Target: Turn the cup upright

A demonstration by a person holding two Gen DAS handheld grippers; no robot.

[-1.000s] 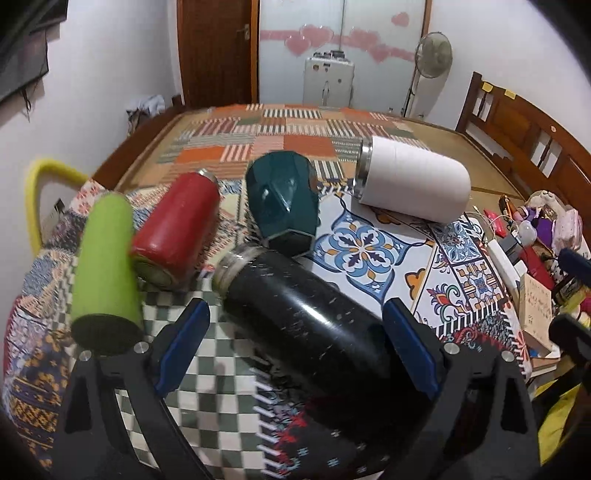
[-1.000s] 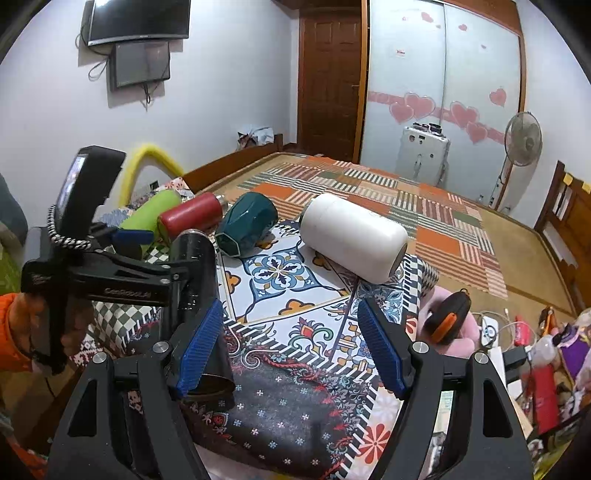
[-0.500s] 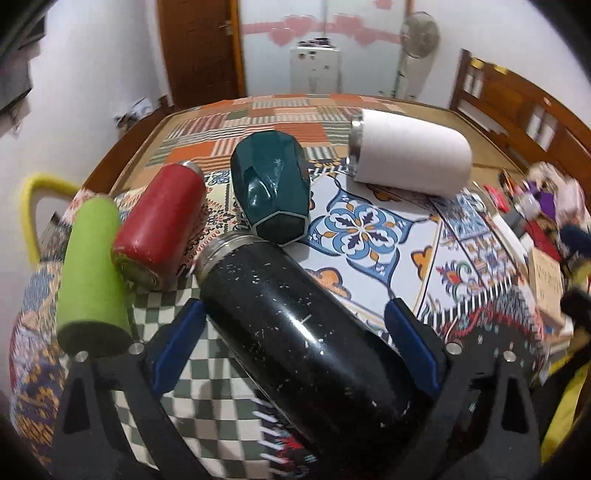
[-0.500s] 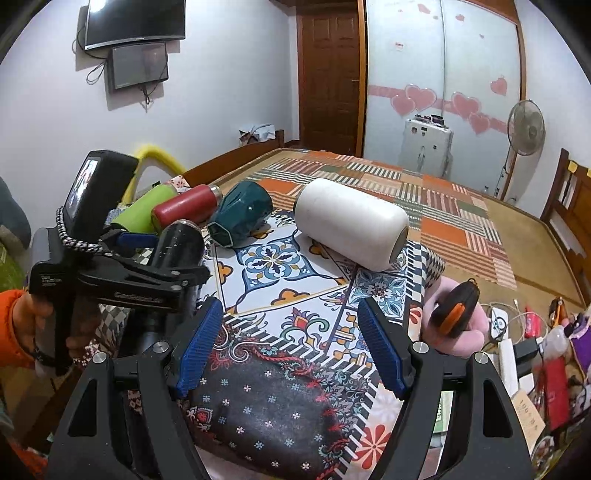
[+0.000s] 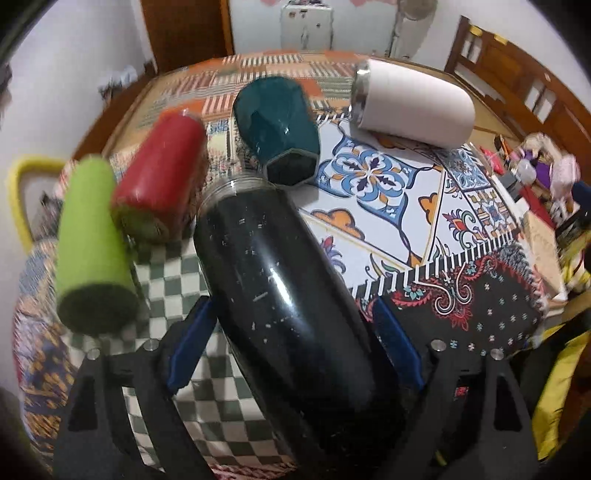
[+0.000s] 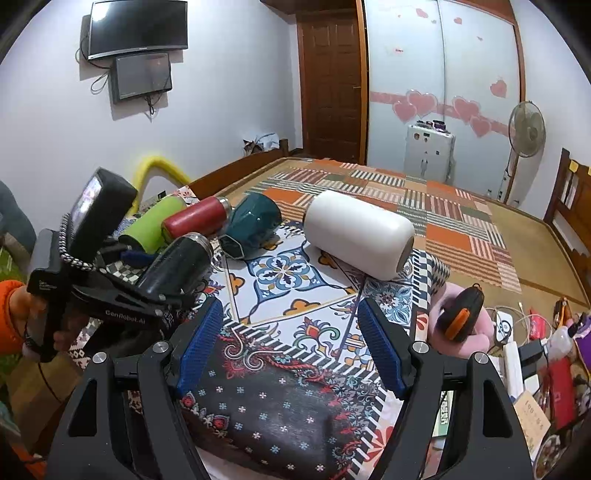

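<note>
Black cup (image 5: 280, 295) sits tilted between the left gripper (image 5: 291, 343) pads, grasped; right gripper (image 6: 291, 347) released.

A home bedroom: wooden bed frame (image 6: 570, 192), wall-mounted TV (image 6: 136, 27), standing fan (image 6: 526, 129).

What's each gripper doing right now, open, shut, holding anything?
Left gripper: shut on the black cup, which is tilted up off the cloth.
Right gripper: open, holding nothing.

Five cups (image 5: 280, 295) and two tongs (image 6: 291, 347).
</note>
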